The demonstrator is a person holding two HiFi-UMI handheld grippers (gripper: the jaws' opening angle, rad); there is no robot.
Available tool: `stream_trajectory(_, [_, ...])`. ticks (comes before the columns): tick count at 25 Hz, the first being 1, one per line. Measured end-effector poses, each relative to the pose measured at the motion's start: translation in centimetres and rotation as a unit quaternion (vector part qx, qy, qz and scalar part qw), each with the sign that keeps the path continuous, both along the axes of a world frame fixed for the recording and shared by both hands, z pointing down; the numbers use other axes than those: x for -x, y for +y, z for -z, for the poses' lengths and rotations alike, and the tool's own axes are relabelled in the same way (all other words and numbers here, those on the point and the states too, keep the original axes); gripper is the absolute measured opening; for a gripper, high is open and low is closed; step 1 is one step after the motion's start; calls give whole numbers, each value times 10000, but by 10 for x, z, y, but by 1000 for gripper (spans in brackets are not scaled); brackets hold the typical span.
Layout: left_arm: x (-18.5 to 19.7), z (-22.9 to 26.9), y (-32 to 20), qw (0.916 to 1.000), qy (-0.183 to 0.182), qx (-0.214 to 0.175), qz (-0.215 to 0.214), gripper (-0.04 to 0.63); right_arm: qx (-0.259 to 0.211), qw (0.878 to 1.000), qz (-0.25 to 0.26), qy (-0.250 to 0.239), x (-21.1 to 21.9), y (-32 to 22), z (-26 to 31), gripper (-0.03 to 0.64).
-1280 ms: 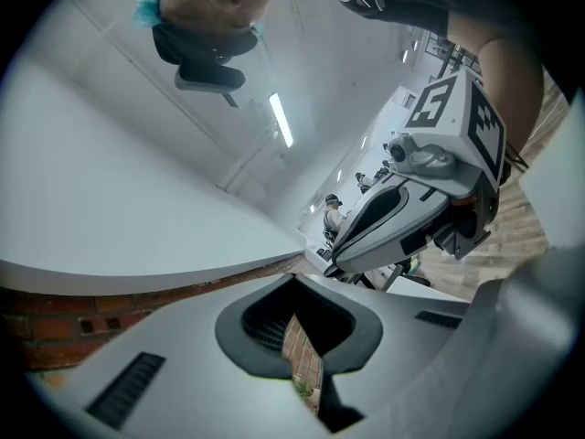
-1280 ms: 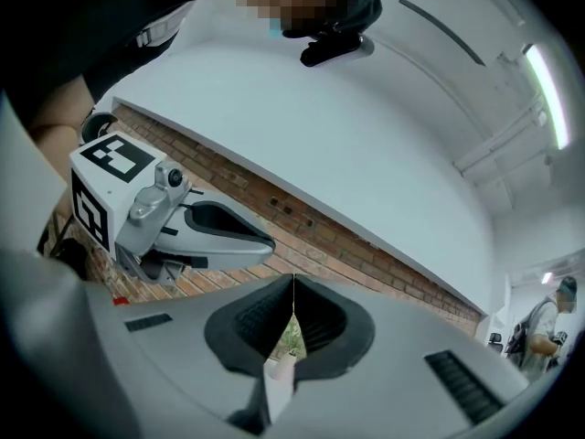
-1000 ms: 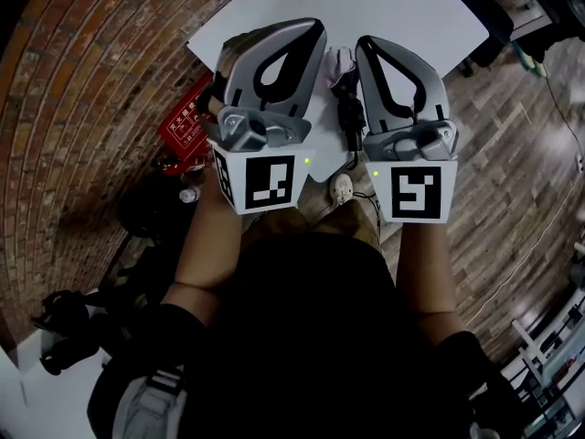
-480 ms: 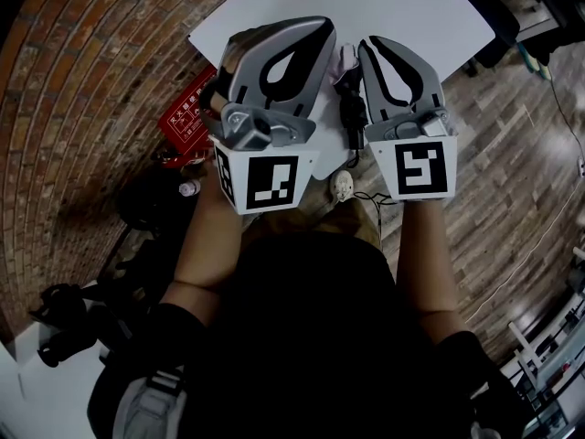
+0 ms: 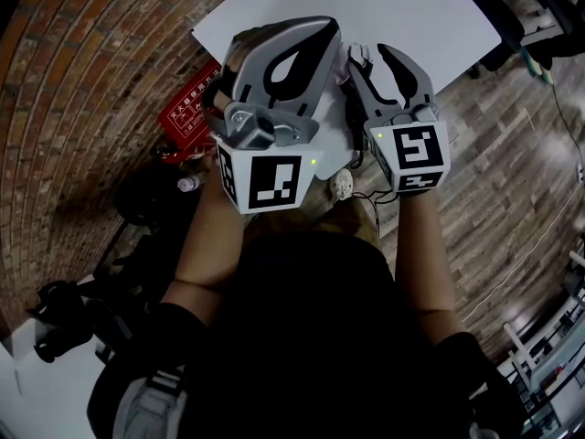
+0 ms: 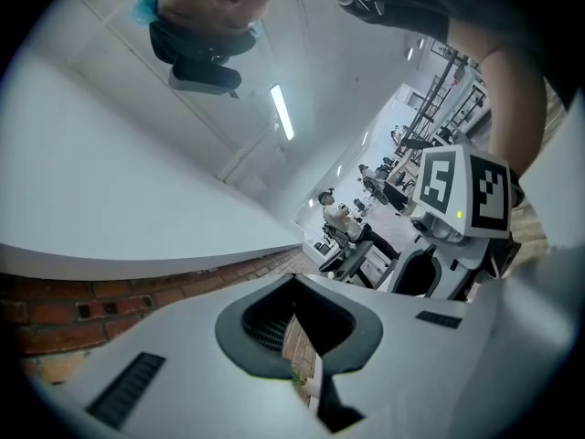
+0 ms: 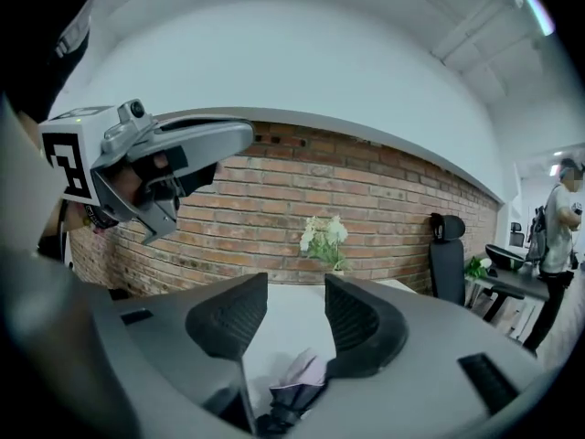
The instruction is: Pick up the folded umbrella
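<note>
The folded umbrella (image 7: pixel 291 390), dark with a pale pink fold, lies on the white table (image 7: pixel 281 335) just below and between the right gripper's jaws. In the head view only a bit of the umbrella (image 5: pixel 346 69) shows between the two grippers. My right gripper (image 7: pixel 294 314) points along the table over it. Its jaws are opening, and the pads touch nothing. From the head view the right gripper (image 5: pixel 372 51) shows its two fingers spread. My left gripper (image 5: pixel 322 35) hangs beside it to the left, jaws shut and empty. In its own view the left gripper (image 6: pixel 295 282) points out past the table.
The white table (image 5: pixel 411 7) stands against a brick wall. On its far side is a vase of pale flowers (image 7: pixel 324 240). A red sign (image 5: pixel 187 117) lies on the floor at the left. A black office chair (image 7: pixel 445 254) and a standing person (image 7: pixel 558 236) are at the right.
My right gripper has sunk toward the table, rolled, and spread its jaws from shut. The left gripper has stayed where it was.
</note>
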State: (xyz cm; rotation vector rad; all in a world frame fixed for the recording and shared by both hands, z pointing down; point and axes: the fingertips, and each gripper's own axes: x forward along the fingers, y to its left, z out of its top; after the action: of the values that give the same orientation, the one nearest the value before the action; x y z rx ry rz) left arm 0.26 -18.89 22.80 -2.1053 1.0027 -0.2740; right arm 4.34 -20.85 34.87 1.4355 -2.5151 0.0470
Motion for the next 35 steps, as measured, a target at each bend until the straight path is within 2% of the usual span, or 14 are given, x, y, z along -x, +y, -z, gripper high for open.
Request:
stream_trajectory(9, [13,-7,-9,9999,9,104,53,12,755,9966,-107,297,6,-8,-52,249])
stream_trajectory(14, [15,-12,-12,9999,1,153,12,12,1330,9903,-253,319,-1,-7,-87,276])
stream_trajectory(20, [14,-21,-13,9998,-81,191,-61,12,2066,9774,-320,325,-6,-4,-125,293])
stream_trajectory(24, [13,-27,-13,9996,-92,263,-86,12,2509,9660,-348,521,-6,1,-150,307])
stream_trajectory(35, [17,-38,-22,9990,-149,415,-83,12,3359,9366,-536,844,-11,16,-211,316])
